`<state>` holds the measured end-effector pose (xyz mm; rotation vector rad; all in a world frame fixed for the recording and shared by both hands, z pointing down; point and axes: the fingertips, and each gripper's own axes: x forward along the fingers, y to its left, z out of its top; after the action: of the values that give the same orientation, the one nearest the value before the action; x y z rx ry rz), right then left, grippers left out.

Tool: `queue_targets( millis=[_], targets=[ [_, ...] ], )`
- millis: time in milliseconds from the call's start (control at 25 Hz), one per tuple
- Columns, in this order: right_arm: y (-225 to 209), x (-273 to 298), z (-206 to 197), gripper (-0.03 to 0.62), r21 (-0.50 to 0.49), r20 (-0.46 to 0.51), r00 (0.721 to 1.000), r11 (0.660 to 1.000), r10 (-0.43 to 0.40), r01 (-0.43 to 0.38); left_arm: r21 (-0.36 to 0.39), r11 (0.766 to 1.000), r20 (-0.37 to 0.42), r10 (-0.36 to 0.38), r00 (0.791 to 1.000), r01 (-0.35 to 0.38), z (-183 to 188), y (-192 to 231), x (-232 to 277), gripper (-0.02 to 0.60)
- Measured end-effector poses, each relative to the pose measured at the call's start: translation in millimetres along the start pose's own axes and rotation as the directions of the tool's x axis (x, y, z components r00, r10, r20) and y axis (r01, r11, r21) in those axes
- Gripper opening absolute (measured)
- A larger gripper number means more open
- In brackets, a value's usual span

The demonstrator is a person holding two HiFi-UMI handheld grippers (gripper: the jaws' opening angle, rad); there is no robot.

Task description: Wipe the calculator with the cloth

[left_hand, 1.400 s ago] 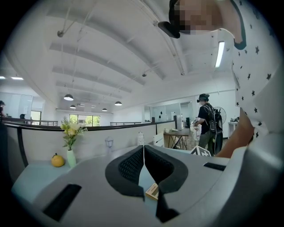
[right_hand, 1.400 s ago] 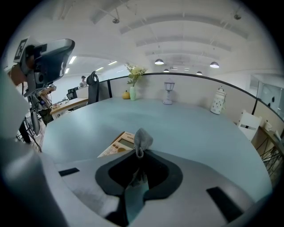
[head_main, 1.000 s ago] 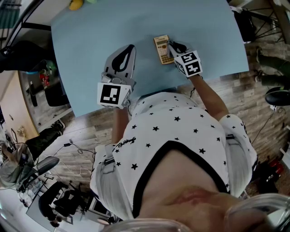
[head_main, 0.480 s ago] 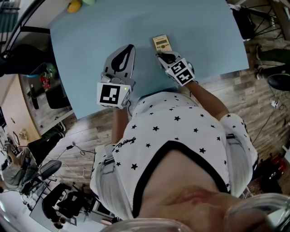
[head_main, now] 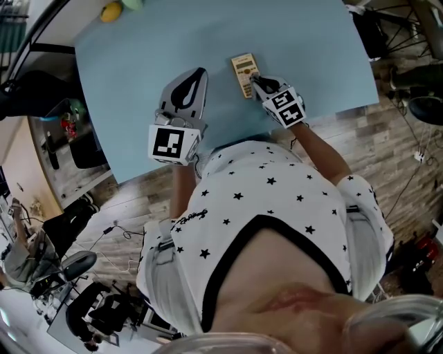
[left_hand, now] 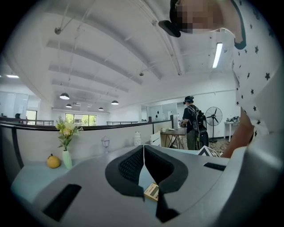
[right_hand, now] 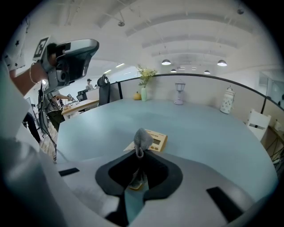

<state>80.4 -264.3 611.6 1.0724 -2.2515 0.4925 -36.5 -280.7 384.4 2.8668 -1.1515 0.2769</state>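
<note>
The left tongs (head_main: 196, 76) are pressed together with nothing in them, over the blue counter (head_main: 131, 55). The calculator (head_main: 243, 71) lies just to their right. The right tongs (head_main: 256, 81) pinch the grey cloth (right_hand: 142, 138), which seems to touch the calculator.

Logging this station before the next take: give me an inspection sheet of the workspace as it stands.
Surface: pale blue table.
Job's things: calculator lies flat on it; grey cloth at its near end.
Clutter: yellow fruit and vase of flowers at the far edge.
Grippers: right hand-held gripper shut on the grey cloth; left hand-held gripper shut, empty.
Cables: loose cables on the floor.
Surroundings: wood floor, a standing person, a fan.
</note>
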Motion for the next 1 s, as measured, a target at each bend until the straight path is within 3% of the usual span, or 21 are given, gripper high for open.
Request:
queue_targets(
  millis=[280, 680, 840, 1000],
  targets=[
    [-24.1, -13.7, -12.7, 0.041, 0.046, -0.018, 0.998, 0.997, -0.054, 0.054, -0.005, 1.0, -0.002, -0.017, 1.0, 0.017, 1.2, -3.8, 7.0, 0.031],
    [-31.6, -12.8, -14.4, 0.04, 0.07, -0.001, 0.999, 0.996, -0.055, 0.055, 0.003, 1.0, -0.003, -0.013, 1.0, 0.013, 0.6, -7.2, 12.1, 0.031],
    [-42.9, -19.7, 19.7, 0.041, 0.101, 0.094, 0.993, 0.993, -0.073, 0.063, 0.004, 1.0, -0.002, 0.002, 1.0, -0.002, 0.3, -3.6, 9.9, 0.031],
    [-48.3, -39.7, 78.3, 0.043, 0.136, 0.251, 0.966, 0.99, -0.066, 0.032, 0.006, 1.0, -0.004, 0.024, 1.0, -0.023, 0.3, 0.9, 6.8, 0.031]
  ],
)
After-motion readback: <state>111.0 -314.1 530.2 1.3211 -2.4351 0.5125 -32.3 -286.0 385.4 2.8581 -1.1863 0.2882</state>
